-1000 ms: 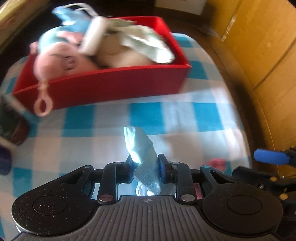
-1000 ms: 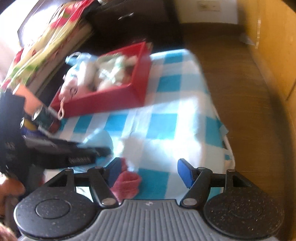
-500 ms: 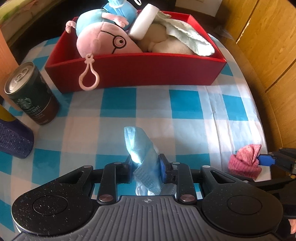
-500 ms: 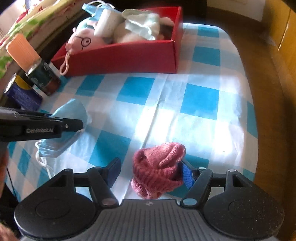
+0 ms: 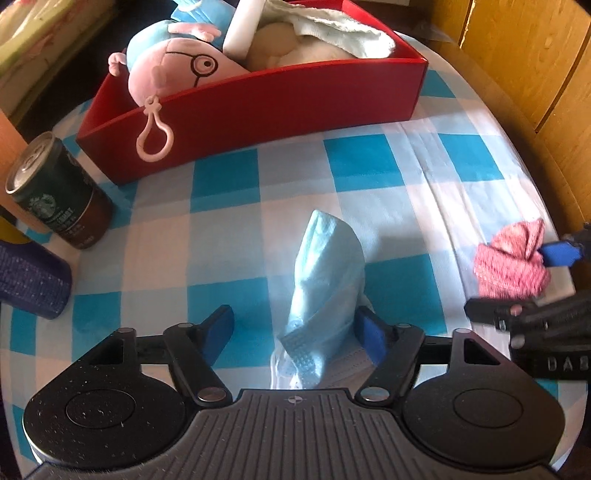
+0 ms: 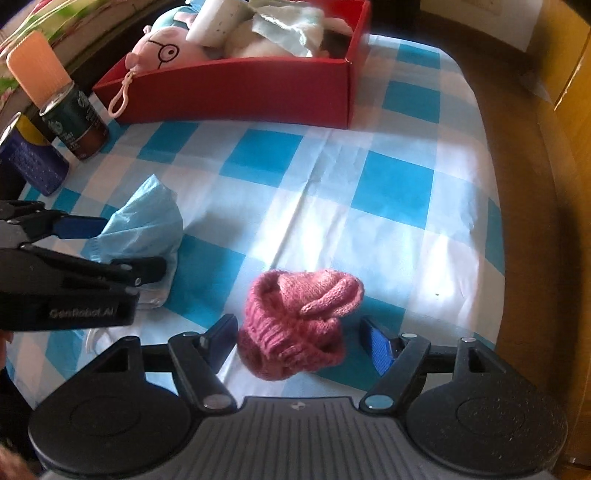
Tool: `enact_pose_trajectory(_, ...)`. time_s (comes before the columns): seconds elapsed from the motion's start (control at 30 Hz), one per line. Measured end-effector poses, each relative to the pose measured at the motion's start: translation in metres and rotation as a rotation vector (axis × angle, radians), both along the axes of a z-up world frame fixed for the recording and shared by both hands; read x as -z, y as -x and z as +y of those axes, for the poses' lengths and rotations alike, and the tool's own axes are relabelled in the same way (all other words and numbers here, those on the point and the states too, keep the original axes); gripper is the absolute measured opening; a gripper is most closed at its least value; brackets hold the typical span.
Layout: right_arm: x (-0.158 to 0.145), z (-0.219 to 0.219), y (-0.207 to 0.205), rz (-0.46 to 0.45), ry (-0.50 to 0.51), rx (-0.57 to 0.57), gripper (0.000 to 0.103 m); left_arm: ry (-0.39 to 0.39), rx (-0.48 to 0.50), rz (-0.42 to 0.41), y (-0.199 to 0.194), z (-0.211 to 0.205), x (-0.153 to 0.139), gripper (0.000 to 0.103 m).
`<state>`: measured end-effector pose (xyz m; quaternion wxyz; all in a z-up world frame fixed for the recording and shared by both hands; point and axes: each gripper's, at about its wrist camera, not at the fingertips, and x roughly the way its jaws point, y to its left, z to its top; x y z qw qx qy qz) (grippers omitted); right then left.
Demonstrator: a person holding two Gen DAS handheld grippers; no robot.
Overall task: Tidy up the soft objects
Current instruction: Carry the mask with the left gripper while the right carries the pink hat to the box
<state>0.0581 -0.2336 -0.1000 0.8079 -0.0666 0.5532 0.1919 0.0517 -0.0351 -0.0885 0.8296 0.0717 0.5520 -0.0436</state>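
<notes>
On my far left, at the edge of the checked tablecloth (image 6: 399,177), I see a blue patterned can (image 6: 35,168) and next to it a dark green coffee can (image 5: 61,192), both standing upright. Behind them sits the red box (image 5: 280,107), packed with a pink plush pig (image 5: 173,74), a white sponge block (image 6: 214,22) and a pale green cloth (image 5: 340,31); the pig's loop clip hangs over the front wall. Nearer me, my left gripper (image 5: 295,326) has its jaws apart, having just been opening, and the light blue face mask (image 5: 325,284) stands crumpled between them, lying against the right-hand pad with clear space to the other one. It rests on the tablecloth, well short of the box. Further right, my right gripper (image 6: 301,332) also has its jaws spread, straddling the pink knitted hat (image 6: 299,321), which lies on the cloth; the left pad is just beside it, the right pad stands apart, so nothing is clamped. Beyond the table's right edge is yellow wooden panelling (image 5: 524,55).
</notes>
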Motion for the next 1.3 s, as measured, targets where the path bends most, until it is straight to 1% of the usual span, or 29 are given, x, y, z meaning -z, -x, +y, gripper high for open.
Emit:
enact_pose_trajectory(0.03,-0.001,0.000,0.001,-0.006,-0.003,-0.006,0.043,0.003,-0.002,0.000,0.002,0.001,0.000,0.064)
enact_pose_trajectory(0.07,-0.002,0.001,0.001,-0.010,-0.006,-0.008,0.035,0.011,0.000,0.000,0.003,0.002,-0.001,0.060)
enact_pose_trajectory(0.1,-0.004,0.001,0.001,-0.014,-0.018,-0.010,0.026,0.020,0.007,0.003,0.005,0.002,-0.003,0.050)
enact_pose_trajectory(0.13,-0.006,0.001,0.001,-0.010,-0.035,-0.010,0.025,0.025,0.014,0.007,0.005,0.001,-0.005,0.038)
enact_pose_trajectory(0.17,-0.007,0.001,0.002,-0.006,-0.046,-0.012,0.022,0.019,0.019,0.007,0.006,-0.001,-0.007,0.036)
enact_pose_trajectory(0.23,-0.008,0.003,0.004,-0.011,-0.051,-0.020,0.021,-0.003,0.038,-0.006,0.009,-0.006,-0.009,0.033)
enact_pose_trajectory(0.4,-0.014,0.009,0.005,-0.023,-0.086,-0.028,0.019,-0.025,0.066,-0.019,0.015,-0.011,-0.011,0.031)
enact_pose_trajectory(0.57,-0.030,0.008,-0.001,-0.044,-0.193,0.003,0.019,-0.022,0.067,-0.055,0.016,-0.008,-0.021,0.030)
enact_pose_trajectory(0.77,-0.049,0.011,-0.010,-0.094,-0.254,0.028,0.019,-0.013,0.050,-0.110,0.009,-0.003,-0.037,0.028)
enact_pose_trajectory(0.93,-0.068,0.009,-0.023,-0.160,-0.302,0.072,0.019,0.046,-0.008,-0.182,-0.008,0.011,-0.066,0.028)
enact_pose_trajectory(1.07,-0.082,0.007,-0.035,-0.194,-0.336,0.099,0.019,0.094,-0.067,-0.244,-0.023,0.023,-0.090,0.028)
enact_pose_trajectory(1.23,-0.095,0.008,-0.048,-0.228,-0.365,0.113,0.019,0.148,-0.122,-0.290,-0.042,0.035,-0.111,0.028)
enact_pose_trajectory(1.3,-0.102,0.009,-0.054,-0.254,-0.374,0.123,0.019,0.166,-0.139,-0.317,-0.047,0.038,-0.119,0.028)
